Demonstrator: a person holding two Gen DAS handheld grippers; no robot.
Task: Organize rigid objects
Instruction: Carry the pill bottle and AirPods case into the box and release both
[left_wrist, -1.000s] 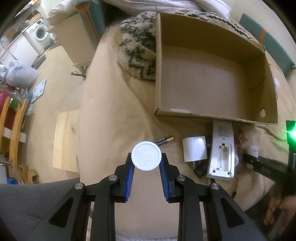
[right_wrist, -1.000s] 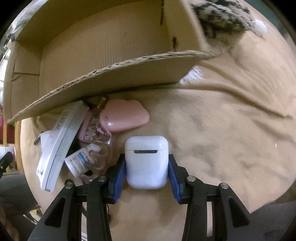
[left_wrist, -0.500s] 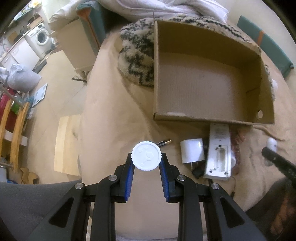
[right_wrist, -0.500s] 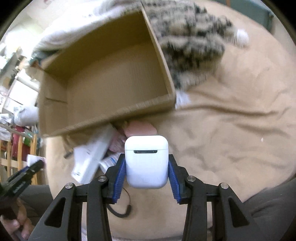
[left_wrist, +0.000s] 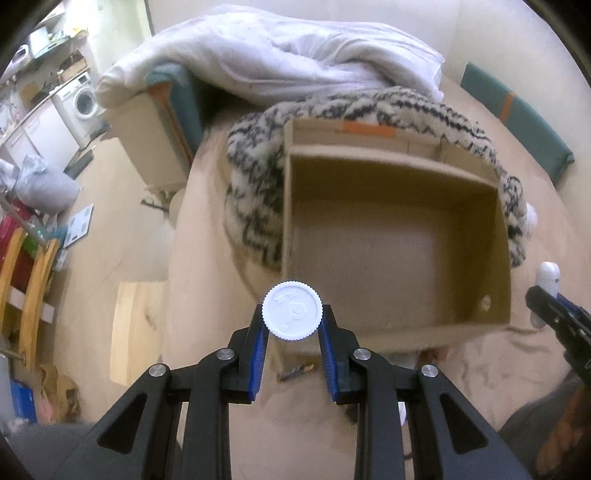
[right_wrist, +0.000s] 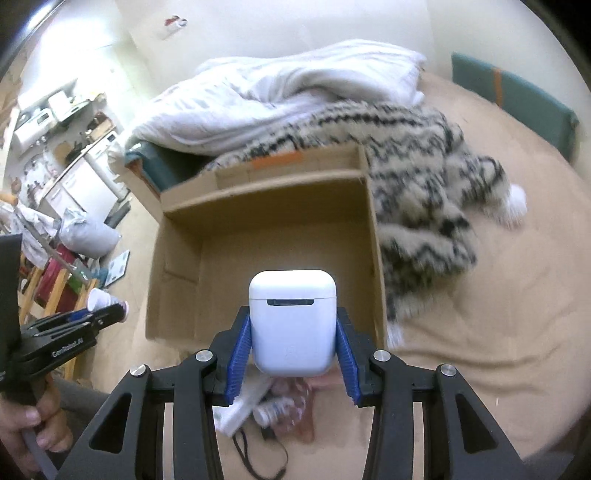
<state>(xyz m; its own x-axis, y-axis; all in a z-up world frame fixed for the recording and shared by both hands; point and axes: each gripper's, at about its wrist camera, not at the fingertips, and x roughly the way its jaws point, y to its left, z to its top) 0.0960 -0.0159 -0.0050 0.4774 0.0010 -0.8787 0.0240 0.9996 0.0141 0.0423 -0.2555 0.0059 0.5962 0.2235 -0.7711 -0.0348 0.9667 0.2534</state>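
While both loads hung over the open brown cardboard box on the bed, a slip looked the likeliest fault: the left gripper pinched only the ribbed white round cap of a bottle, which could twist loose, and the right gripper clamped the smooth white earbud case by its slick sides; a release short of the near wall would drop either among the clutter outside

The cardboard box sits on the bed. A patterned blanket lies against it at three o'clock, a duvet beyond at twelve, and small items heaped at six o'clock.
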